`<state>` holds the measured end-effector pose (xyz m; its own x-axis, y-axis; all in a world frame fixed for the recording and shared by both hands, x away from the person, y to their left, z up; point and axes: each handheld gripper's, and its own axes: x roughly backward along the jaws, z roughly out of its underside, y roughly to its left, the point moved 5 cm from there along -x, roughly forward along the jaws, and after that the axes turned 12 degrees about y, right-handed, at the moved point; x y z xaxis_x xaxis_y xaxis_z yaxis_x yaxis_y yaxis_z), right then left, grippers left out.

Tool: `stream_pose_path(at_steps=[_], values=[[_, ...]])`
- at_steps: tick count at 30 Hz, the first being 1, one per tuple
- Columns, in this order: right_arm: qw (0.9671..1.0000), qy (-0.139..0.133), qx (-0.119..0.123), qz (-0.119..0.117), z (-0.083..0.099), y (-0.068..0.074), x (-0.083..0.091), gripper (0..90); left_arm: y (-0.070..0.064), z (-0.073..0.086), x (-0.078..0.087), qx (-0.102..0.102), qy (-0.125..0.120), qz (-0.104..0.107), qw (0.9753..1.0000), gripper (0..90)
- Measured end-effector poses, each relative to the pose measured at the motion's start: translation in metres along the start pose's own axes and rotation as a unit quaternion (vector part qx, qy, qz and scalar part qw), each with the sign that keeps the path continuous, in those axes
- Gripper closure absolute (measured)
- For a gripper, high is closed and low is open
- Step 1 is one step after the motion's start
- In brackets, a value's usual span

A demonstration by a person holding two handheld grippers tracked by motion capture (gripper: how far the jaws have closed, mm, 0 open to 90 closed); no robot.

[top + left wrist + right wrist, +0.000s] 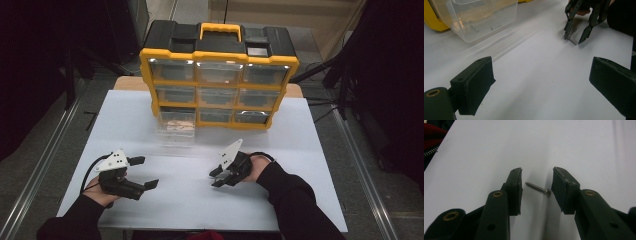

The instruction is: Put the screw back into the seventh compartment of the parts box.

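Between right tongs [536, 186] — unmarked screw [537, 188]

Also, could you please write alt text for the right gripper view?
A small silver metal screw lies on the white table between the open black jaws of the right gripper, its head almost touching one pad.

Landmark: the organiser case [218, 75] stands at the far edge of the table [300, 200].
Drawer [175, 131]: pulled out from the case's lower left corner, resting on the table in front of it, with screws inside.
Your left gripper [144, 172]: well in front of the case, below its left end.
Your right gripper [216, 177]: in front of the case's middle, on the table.
Screw [538, 188]: on the table between your right gripper's jaws, far in front of the case.
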<state>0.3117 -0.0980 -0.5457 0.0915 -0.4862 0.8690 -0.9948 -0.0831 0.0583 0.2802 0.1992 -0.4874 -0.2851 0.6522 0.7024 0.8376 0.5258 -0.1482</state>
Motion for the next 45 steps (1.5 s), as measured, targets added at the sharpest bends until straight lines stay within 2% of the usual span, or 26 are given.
stream_pose_path(at_steps=[8, 14, 17, 20, 32, 43, 45], values=[[0.9999, 0.005, 0.007, 0.013, 0.002, 0.001, 0.001, 69.2, 0.0, 0.0, 0.0, 0.0, 0.001, 0.0, 1.0, 5.5], [0.9998, 0.011, 0.002, 0.018, 0.002, 0.001, 0.001, 79.0, 0.0, 0.0, 0.0, 0.001, 0.0, -0.001, 1.0, 5.5], [0.9999, 0.011, -0.002, 0.013, 0.002, 0.002, 0.001, 85.5, -0.001, 0.0, 0.0, 0.001, 0.0, -0.001, 1.0, 5.5], [0.9997, 0.011, -0.02, 0.002, 0.001, 0.001, 0.001, 86.4, 0.0, 0.0, 0.0, 0.001, 0.001, -0.002, 1.0, 5.5], [0.9984, 0.015, -0.052, -0.015, 0.001, -0.001, 0.003, 87.2, 0.0, 0.0, 0.001, 0.002, -0.001, -0.002, 1.0, 5.5], [0.9966, -0.006, -0.079, -0.019, -0.002, -0.003, 0.01, 87.4, 0.0, 0.0, 0.001, 0.002, -0.001, -0.002, 1.0, 5.5], [0.9967, -0.013, -0.078, -0.016, -0.003, -0.004, 0.012, 87.4, 0.0, 0.0, 0.001, 0.002, 0.0, -0.002, 1.0, 5.5]])
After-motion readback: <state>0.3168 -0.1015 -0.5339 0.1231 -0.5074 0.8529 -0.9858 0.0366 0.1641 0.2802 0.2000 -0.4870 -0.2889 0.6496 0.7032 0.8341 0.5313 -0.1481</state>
